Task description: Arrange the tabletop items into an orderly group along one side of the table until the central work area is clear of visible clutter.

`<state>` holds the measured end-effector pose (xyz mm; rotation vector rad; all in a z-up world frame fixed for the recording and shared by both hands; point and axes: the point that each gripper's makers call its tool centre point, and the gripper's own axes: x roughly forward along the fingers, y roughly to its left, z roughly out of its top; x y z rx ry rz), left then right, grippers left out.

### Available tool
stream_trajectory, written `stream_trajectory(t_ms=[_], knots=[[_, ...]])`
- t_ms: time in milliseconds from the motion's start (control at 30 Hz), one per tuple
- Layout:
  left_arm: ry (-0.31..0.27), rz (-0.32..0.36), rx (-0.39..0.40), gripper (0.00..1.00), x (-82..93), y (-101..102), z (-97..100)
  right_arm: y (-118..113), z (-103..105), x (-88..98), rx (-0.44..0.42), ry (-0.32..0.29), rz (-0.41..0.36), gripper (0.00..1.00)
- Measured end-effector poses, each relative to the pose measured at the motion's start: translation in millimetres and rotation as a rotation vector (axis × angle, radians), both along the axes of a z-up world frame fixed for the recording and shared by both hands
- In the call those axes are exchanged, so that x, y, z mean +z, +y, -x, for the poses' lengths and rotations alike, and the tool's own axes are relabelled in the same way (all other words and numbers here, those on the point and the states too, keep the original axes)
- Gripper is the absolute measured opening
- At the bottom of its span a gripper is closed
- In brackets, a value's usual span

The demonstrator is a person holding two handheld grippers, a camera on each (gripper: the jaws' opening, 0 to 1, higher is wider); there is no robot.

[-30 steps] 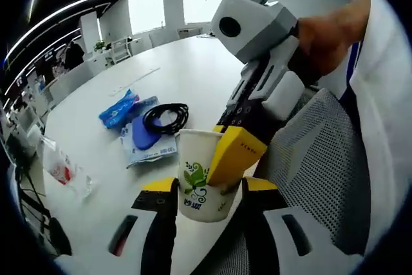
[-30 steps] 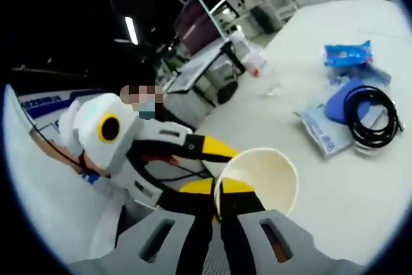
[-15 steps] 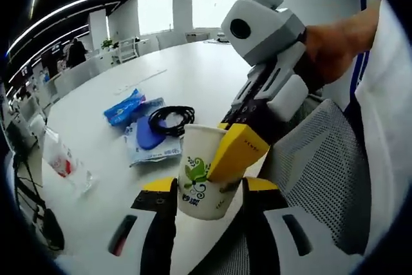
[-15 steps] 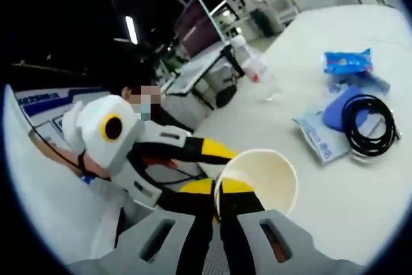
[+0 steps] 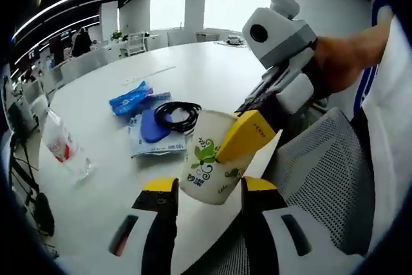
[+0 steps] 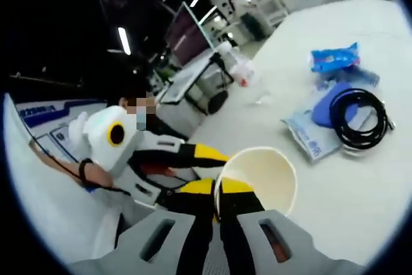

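Note:
A white paper cup (image 5: 209, 162) with a green leaf print hangs tilted above the table edge. My right gripper (image 5: 239, 143) is shut on its rim, one yellow finger outside the wall and the other inside. In the right gripper view the same cup (image 6: 267, 175) shows its bare inside, with my right gripper (image 6: 217, 190) pinching the near rim. My left gripper (image 5: 209, 188) stands open, its jaws either side of the cup's base and not pressing it. It enters the right gripper view as the left gripper (image 6: 201, 170), held in a hand.
On the white table (image 5: 96, 191) lie a blue pack (image 5: 132, 98), a black cable coil (image 5: 177, 115), a blue pouch (image 5: 151, 127) on a flat packet (image 5: 158, 146), and a plastic bottle (image 5: 61, 149). A grey mesh chair (image 5: 322, 172) stands at the near edge.
The cup, held by the right gripper, has risen a little and tilted, so its base sits higher between the open left jaws. Both views have shifted slightly.

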<state>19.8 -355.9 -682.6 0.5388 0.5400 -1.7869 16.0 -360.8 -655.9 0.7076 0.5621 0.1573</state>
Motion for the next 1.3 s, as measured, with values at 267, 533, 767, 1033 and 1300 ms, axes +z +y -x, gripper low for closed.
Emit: stream_trajectory(t_ms=[267,533,767,1033,1300], knots=[[0.052,0.024,0.15,0.38,-0.3,-3,-24.6,-18,-5,1.4,-0.027,0.01,0.018,0.0],[0.102,0.042,0.313,0.38,-1.9,4,-55.4,-34,-15,3.0,-0.042,0.02,0.044,0.0],[0.086,0.035,0.348,0.38,-5.9,13,-67.8,-38,-22,0.5,0.015,0.039,0.086,0.0],[0.096,0.049,0.364,0.38,-3.3,13,-67.7,-54,-45,1.5,0.082,0.061,0.152,0.0],[0.09,0.057,0.374,0.37,-1.5,14,-68.6,-66,-73,-3.2,0.185,0.087,0.26,0.0]])
